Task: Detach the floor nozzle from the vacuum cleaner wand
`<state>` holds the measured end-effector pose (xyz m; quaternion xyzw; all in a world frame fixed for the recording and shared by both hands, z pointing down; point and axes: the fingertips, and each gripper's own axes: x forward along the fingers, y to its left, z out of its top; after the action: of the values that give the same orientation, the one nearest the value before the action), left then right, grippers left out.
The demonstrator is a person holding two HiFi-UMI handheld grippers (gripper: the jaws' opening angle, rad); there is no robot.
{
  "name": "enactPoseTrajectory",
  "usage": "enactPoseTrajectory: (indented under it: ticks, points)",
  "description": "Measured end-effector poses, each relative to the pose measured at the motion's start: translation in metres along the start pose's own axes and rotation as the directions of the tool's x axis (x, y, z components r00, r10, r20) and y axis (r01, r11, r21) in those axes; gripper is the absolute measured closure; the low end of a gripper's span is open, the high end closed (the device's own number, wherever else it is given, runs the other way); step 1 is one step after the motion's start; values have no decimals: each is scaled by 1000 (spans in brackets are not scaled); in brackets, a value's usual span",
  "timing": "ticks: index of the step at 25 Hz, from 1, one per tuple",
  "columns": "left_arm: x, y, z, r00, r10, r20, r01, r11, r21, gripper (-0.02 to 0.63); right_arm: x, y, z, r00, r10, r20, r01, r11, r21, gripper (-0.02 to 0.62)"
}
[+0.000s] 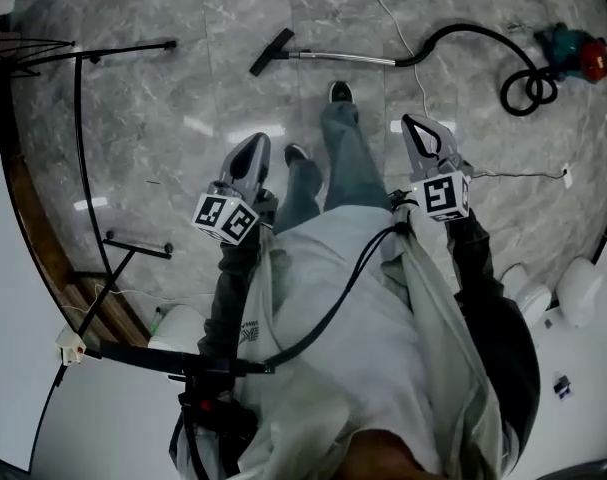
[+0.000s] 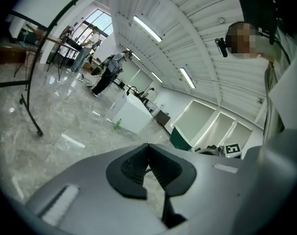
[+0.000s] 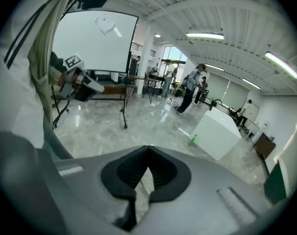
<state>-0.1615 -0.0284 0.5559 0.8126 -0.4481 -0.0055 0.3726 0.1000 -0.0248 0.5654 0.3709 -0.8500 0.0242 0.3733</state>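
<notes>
Floor nozzle [image 1: 271,51] lies flat on the marble floor [image 1: 183,88] at the far side of the head view. It looks joined to the metal wand [image 1: 343,58], so detaching is not yet done. The wand runs right into the black hose [image 1: 463,32], which loops back to the vacuum body [image 1: 575,53]. The whole cleaner is laid out lengthwise, likely so the nozzle end and the wand are both free to grab.

The person stands short of it, shoes pointing toward the wand. Left gripper [image 1: 255,144] and right gripper [image 1: 411,124] are held out in front of the torso, one on each side, well apart from the cleaner. Both claws are closed with pads meeting and nothing between them, which makes sense with nothing in reach.

Judged as the approach stage: probably one claw braces the wand while the other pulls the nozzle.
</notes>
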Motion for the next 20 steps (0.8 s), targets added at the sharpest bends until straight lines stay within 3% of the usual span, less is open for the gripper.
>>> enactPoseTrajectory:
  ticks: [4, 9, 13, 17, 18, 20]
  points:
    - [73, 66, -22, 989, 144, 29, -143, 989, -30, 604, 97, -29, -60, 993, 108, -57, -110, 993, -38, 598]
    - [162, 182, -102, 971, 237, 25, -236, 971, -28, 595, 248, -14, -150, 962, 248, -111, -248, 969, 8, 598]
    - [213, 276, -194, 972, 233, 13, -229, 966, -121, 529, 367, 32, -233, 939, 291, -181, -305, 951, -53, 598]
    - [236, 357, -299, 975, 213, -61, -221, 955, -196, 429, 472, 94, -305, 926, 312, -211, -348, 923, -164, 598]
    - [235, 373, -322, 972, 218, -92, -232, 953, -194, 425, 493, 109, -319, 926, 313, -212, -355, 912, -204, 591]
    - [232, 397, -362, 962, 228, -152, -256, 947, -194, 406, 528, 135, -344, 924, 316, -216, -367, 889, -272, 462]
